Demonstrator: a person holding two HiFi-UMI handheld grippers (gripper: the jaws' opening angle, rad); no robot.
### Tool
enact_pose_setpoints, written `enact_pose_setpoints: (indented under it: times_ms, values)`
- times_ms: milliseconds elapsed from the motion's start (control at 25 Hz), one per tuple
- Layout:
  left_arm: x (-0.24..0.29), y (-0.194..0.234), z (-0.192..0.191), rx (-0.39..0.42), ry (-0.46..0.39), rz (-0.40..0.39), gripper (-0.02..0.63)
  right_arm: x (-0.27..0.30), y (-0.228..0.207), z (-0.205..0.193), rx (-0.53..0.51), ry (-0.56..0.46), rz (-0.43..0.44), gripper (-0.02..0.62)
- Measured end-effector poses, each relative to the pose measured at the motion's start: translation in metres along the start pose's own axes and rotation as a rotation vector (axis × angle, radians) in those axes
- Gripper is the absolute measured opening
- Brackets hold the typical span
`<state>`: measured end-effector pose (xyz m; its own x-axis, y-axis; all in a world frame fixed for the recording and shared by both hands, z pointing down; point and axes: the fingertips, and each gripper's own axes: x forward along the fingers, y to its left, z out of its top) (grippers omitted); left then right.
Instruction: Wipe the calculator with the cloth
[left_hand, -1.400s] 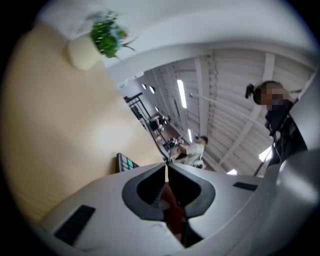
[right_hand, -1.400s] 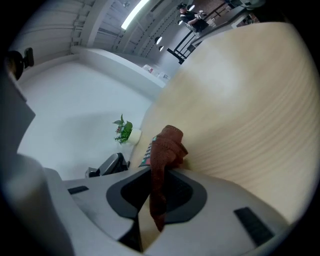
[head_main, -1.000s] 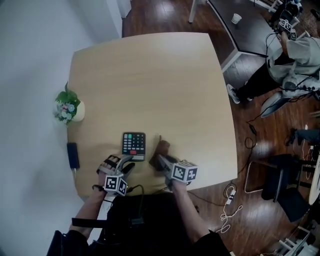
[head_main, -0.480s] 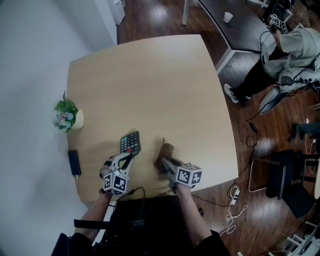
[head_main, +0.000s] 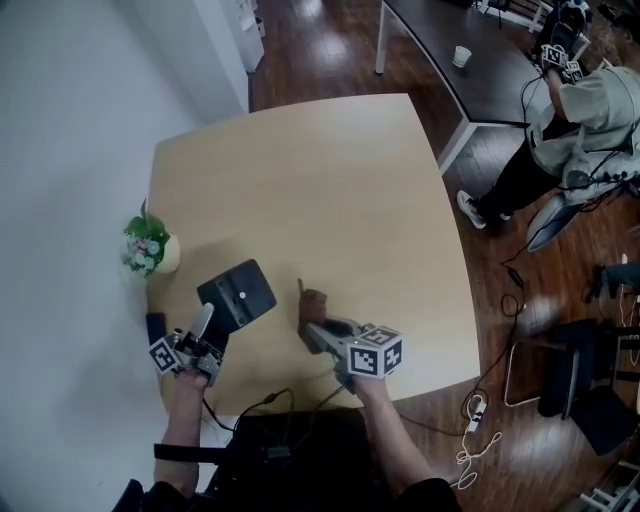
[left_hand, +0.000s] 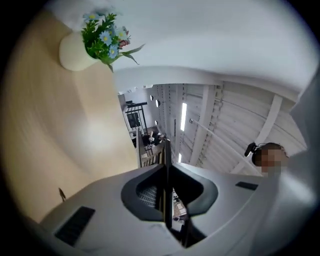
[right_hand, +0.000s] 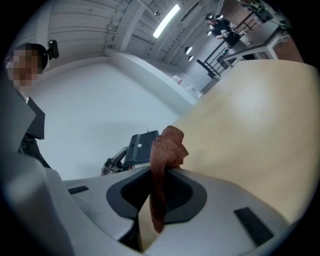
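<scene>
Calculator (head_main: 237, 295): key face turned away from head view, only dark back shows; in left gripper view just thin dark edge. Cloth (head_main: 313, 305): rear part buried between jaws of right gripper (head_main: 312, 326). Dark flat object (head_main: 154, 324) at worktop (head_main: 330, 200) left edge: half covered, kind unclear. Worktop near edge partly hidden under forearms (head_main: 385, 430). Bystander (head_main: 585, 110) beyond far right corner cut off by picture's edge. Cup (head_main: 461, 56): too small to tell contents.

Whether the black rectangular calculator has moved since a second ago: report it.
Yes. The black calculator has left the wooden table, turned its plain back up, and shifted left toward the white flower pot.
</scene>
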<state>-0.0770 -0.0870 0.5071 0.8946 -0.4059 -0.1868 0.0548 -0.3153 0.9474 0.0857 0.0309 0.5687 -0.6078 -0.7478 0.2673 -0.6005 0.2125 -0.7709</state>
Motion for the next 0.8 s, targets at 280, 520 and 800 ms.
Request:
enact_pose_setpoints:
  times_ms: [280, 520, 800]
  values:
    - [0.018, -0.046, -0.042, 0.074, 0.07, -0.125, 0.054, 0.046, 0.128, 0.067, -0.169, 0.091, 0.37, 0.064]
    - [0.011, -0.074, -0.053, 0.116, 0.075, -0.193, 0.057, 0.045, 0.116, 0.068, -0.17, 0.104, 0.352, 0.067]
    - [-0.001, -0.084, -0.059, 0.064, 0.035, -0.249, 0.06, 0.017, 0.083, 0.074, -0.18, 0.021, 0.23, 0.067]
